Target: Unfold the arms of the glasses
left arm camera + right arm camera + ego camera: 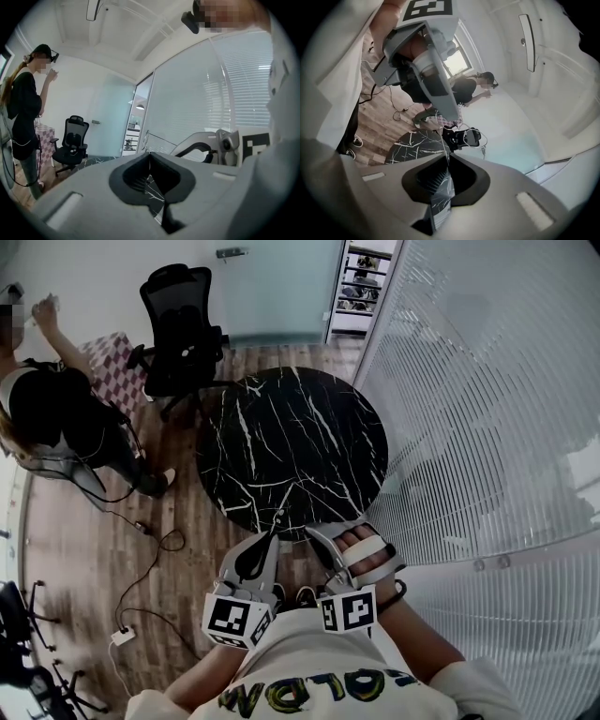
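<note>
One pair of glasses (146, 137) in play: thin wire frame, held up between my two grippers. The head view places it over the near edge of the worktop (300, 427). Left gripper (150, 153): jaws drawn together at the tips, pinching the wire frame. In the left gripper view one lens rim stands upright just above the tips, and a fine line runs from it rightward toward the other gripper. Right gripper (446, 157): jaws narrow, tips closed on a thin wire piece of the glasses that rises straight out of them. It is too fine for me to tell which part of the frame it is. Long axis as I read it: crosswise, from left jaws to right jaws, roughly level. I cannot tell which way the lenses face. The head view barely shows the frame against the black marble, only a thin dark line at the left tips. Both grippers sit close to my body, tips nearly meeting, pointing out toward the worktop. Count: glasses, one. Grippers, two, with two marker cubes (234, 620), one on each. Worktop, one, round, black with white veins. Office chair (183, 324), one, black, beyond the worktop. Checked seat (112, 367), one, beside the chair. Second person (47, 409), one, far left. Cable (155, 549) trailing on the wood floor (84, 549). Glass partition (487, 409) with blinds, on the right.
</note>
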A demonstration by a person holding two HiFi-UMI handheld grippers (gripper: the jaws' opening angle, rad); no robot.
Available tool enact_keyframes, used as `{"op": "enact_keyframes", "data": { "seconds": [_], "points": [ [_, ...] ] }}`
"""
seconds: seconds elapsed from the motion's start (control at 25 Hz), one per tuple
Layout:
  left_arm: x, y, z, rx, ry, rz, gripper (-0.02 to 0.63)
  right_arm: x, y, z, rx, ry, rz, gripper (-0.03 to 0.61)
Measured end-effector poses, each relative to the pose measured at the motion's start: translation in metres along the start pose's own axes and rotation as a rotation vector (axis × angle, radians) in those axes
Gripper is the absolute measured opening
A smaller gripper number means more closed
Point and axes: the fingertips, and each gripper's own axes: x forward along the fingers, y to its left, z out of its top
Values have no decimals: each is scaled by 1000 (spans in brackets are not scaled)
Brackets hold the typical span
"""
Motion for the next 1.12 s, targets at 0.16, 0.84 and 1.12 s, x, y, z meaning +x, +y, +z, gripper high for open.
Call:
{"op": "enact_keyframes", "data": {
  "seconds": [0.16,0.84,1.12],
  "points": [
    [1,10,2,2,-18,34,6,0,10,3,38,-1,22,8],
    [4,17,-1,15,-46,83,6,-8,39,8,238,-29,67,9],
    [1,30,-5,13,-28,88,5,-7,27,7,529,-136,155,249]
  ]
}}
